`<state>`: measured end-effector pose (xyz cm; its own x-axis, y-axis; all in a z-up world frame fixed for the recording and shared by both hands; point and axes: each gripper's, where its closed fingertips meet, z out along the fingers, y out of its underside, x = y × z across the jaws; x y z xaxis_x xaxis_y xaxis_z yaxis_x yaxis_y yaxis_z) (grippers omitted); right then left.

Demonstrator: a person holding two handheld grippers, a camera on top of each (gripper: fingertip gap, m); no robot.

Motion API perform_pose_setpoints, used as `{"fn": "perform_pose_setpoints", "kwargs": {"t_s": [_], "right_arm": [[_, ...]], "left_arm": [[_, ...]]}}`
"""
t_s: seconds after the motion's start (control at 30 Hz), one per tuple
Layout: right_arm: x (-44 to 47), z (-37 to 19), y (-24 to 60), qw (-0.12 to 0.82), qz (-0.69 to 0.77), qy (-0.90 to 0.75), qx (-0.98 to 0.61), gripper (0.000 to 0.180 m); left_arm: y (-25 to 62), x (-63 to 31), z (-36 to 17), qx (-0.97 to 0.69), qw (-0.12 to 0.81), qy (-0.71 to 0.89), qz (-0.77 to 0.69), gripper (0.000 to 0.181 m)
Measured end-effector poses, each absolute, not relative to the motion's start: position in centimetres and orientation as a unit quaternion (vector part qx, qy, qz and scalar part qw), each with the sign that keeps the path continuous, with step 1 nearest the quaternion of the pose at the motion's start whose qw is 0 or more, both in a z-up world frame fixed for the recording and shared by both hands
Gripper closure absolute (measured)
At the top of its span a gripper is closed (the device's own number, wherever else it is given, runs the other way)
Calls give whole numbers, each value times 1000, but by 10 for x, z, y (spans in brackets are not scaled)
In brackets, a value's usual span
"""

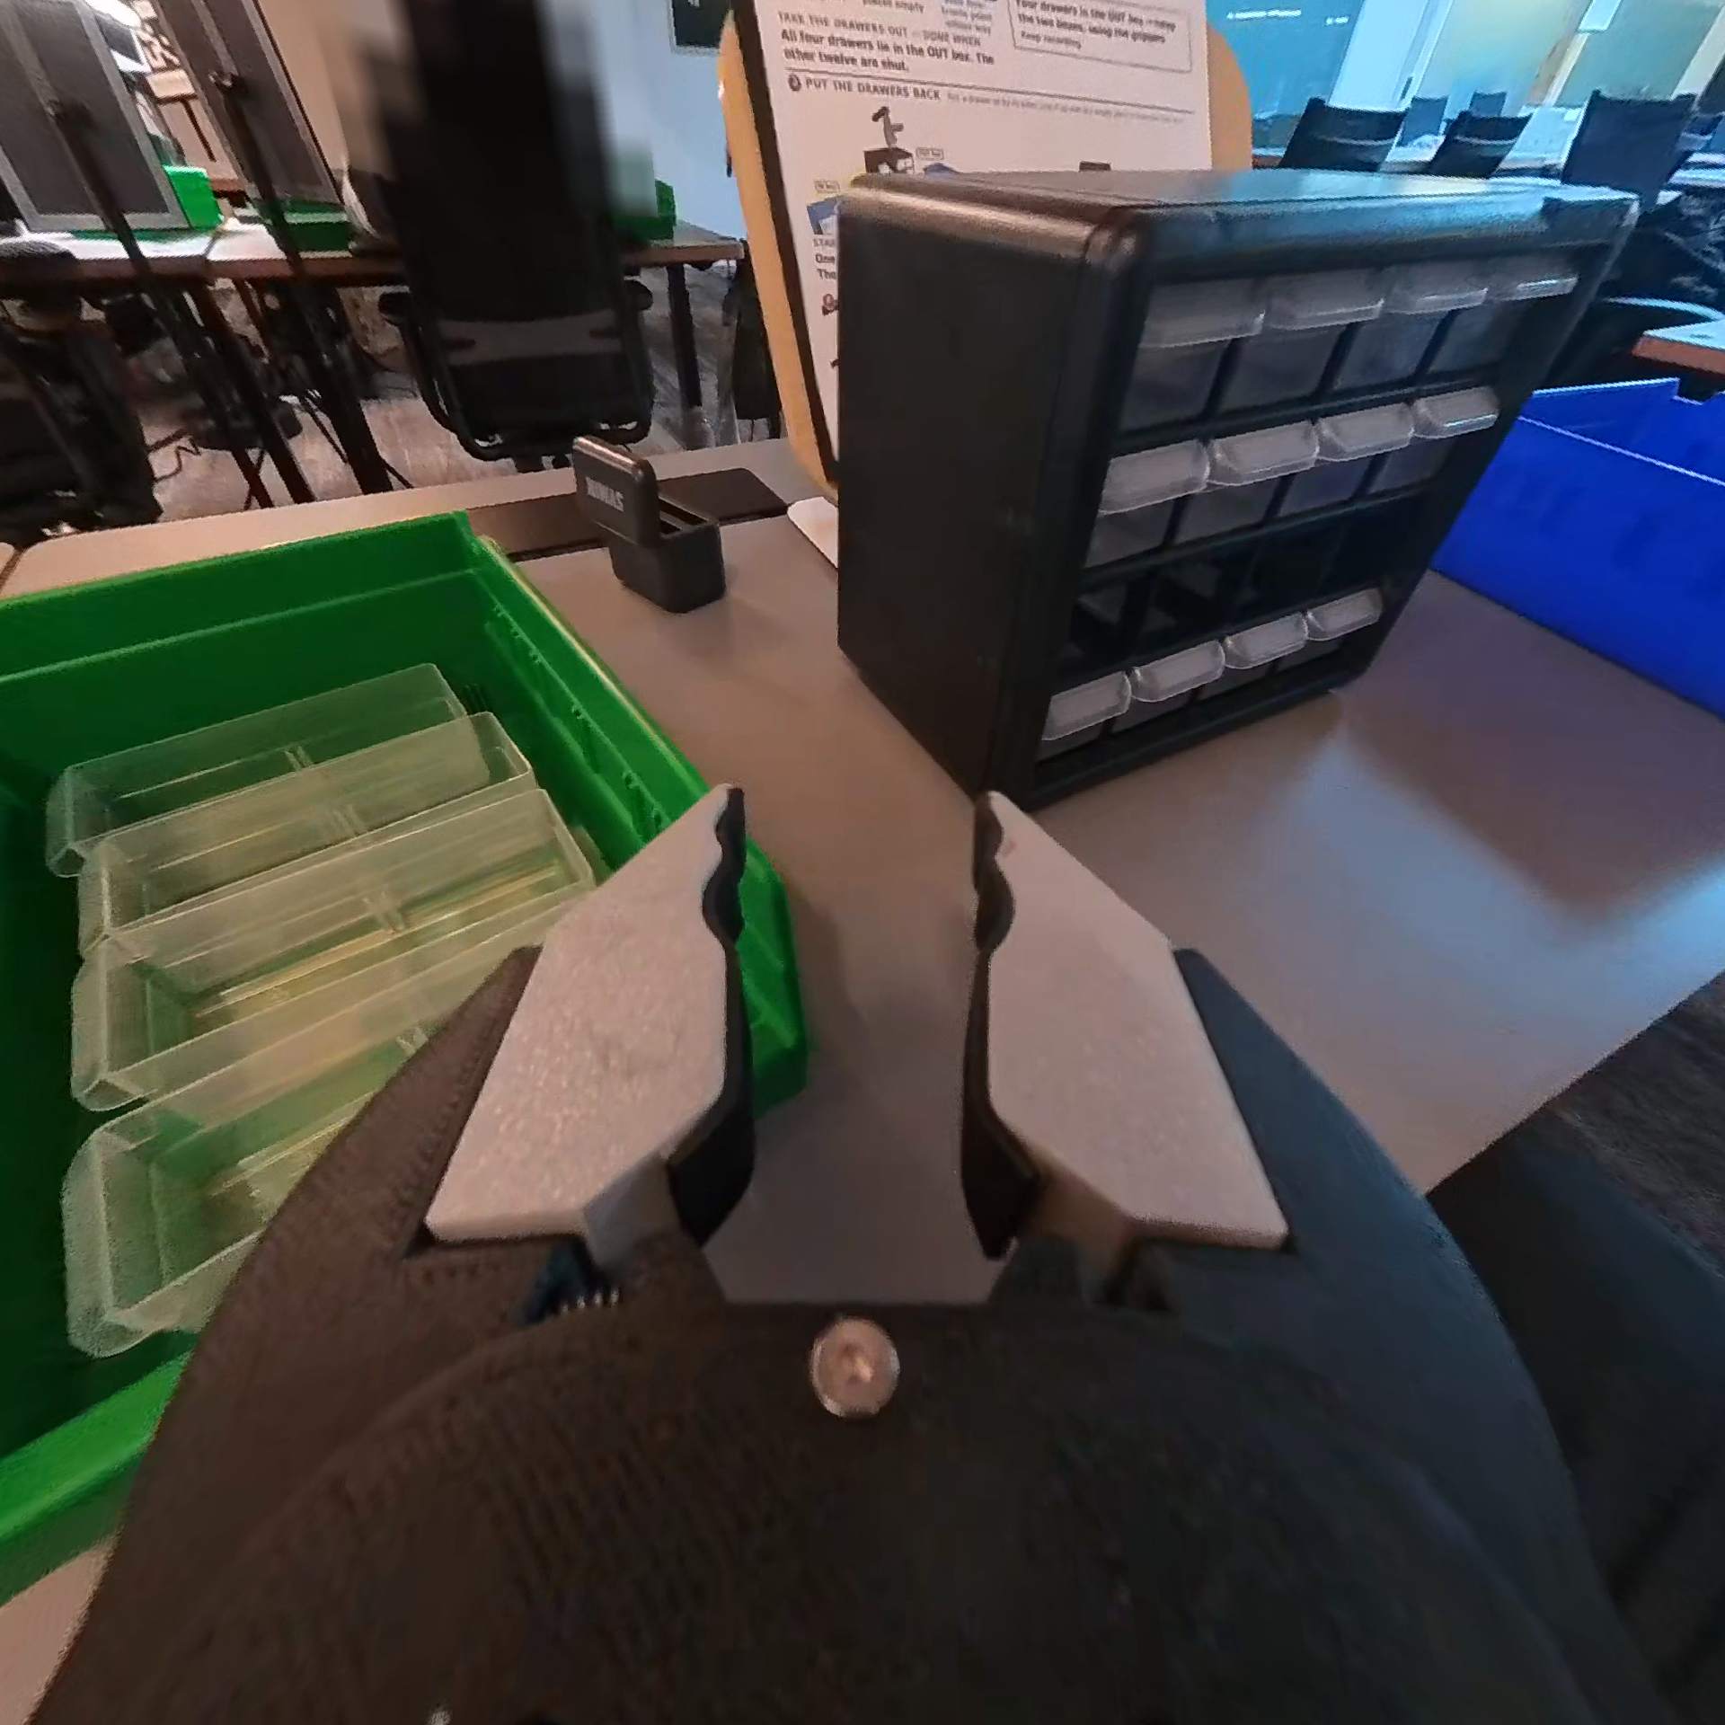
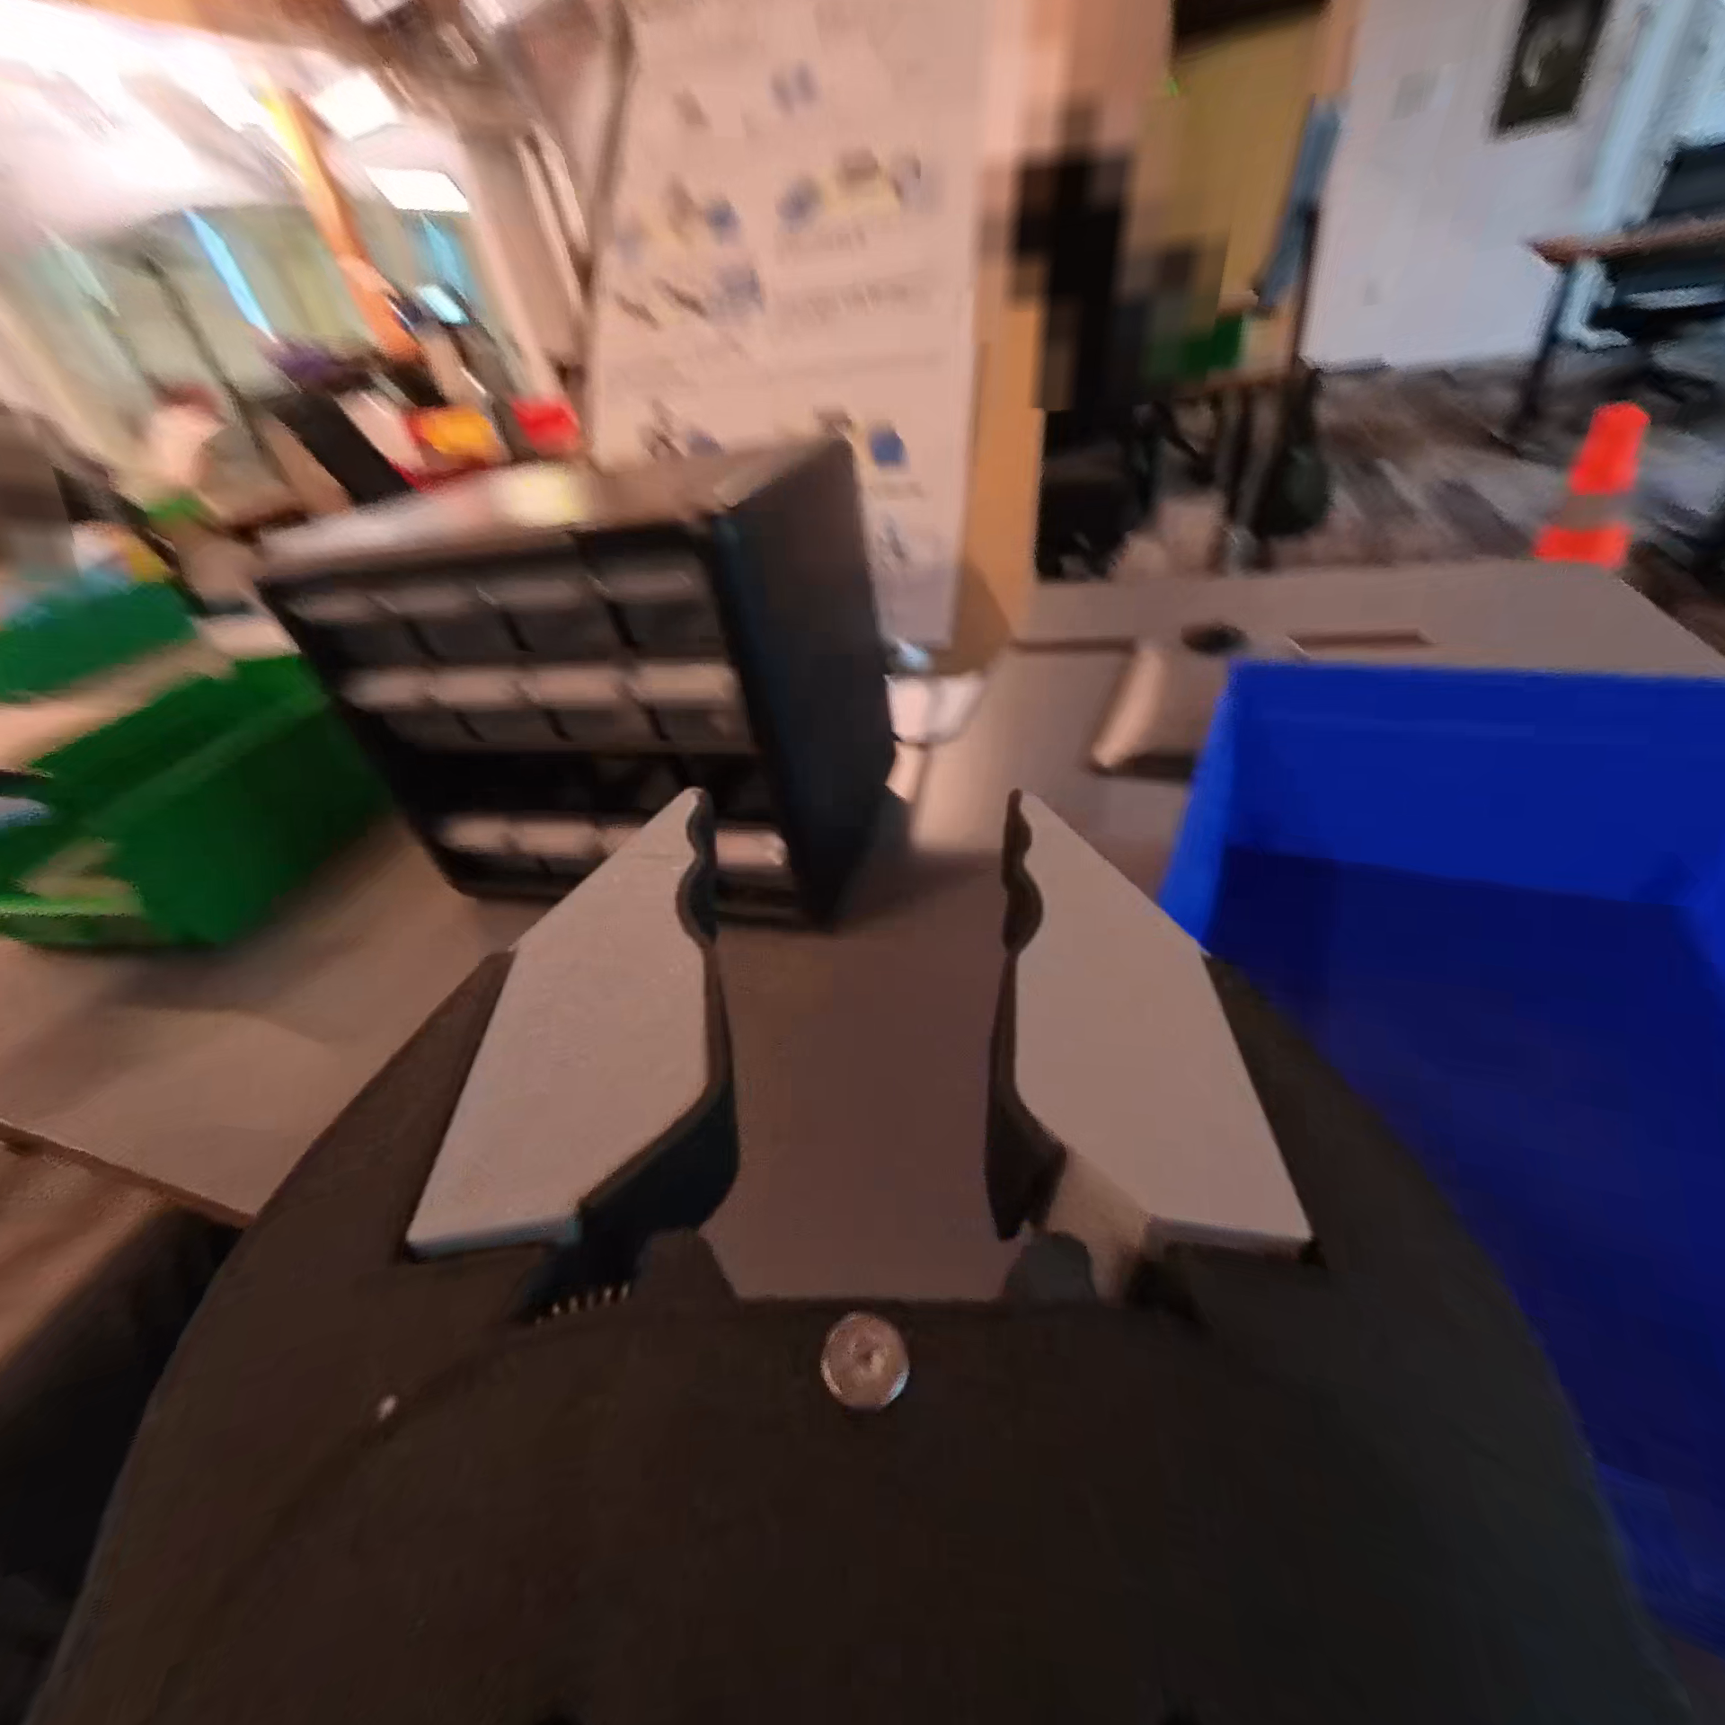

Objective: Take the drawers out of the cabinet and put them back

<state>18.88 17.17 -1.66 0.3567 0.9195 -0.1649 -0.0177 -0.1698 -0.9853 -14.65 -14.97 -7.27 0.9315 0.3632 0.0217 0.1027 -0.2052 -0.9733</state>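
A black drawer cabinet [image 1: 971,485] stands on the grey table, its front turned right in the left wrist view. Clear drawers fill its top two rows and bottom row [image 1: 1204,663]; the third row [image 1: 1213,579] shows dark empty slots. Several clear drawers [image 1: 308,840] lie in a green bin [image 1: 579,653] at the left. My left gripper [image 1: 859,821] is open and empty, above the table between the bin and the cabinet. My right gripper [image 2: 859,831] is open and empty, short of the cabinet [image 2: 803,672], which is blurred in the right wrist view.
A blue bin [image 2: 1456,877] sits right of the cabinet and shows at the right edge of the left wrist view [image 1: 1587,523]. A small black holder [image 1: 667,560] stands behind the green bin [image 2: 187,821]. A white instruction board [image 1: 980,112] stands behind the cabinet. An orange cone [image 2: 1596,485] is on the floor.
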Motion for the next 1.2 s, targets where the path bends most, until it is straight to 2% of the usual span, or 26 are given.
{"fn": "perform_pose_setpoints", "kwargs": {"t_s": [0.13,0.5,0.83,1.0,1.2], "right_arm": [[177,-13,160,529,468,-369,-604,123],[140,-40,141,488,479,-414,-600,110],[70,-128,110,384,419,-505,-650,91],[63,-167,116,357,347,-530,-687,92],[59,-178,116,351,330,-537,-693,95]], "left_arm": [[-147,-142,-74,-774,607,-139,115,131],[-145,-142,-81,-782,598,-134,111,127],[-151,-151,-79,-778,602,-145,108,127],[-152,-154,-77,-773,607,-153,104,127],[-154,-156,-76,-770,610,-154,108,127]]}}
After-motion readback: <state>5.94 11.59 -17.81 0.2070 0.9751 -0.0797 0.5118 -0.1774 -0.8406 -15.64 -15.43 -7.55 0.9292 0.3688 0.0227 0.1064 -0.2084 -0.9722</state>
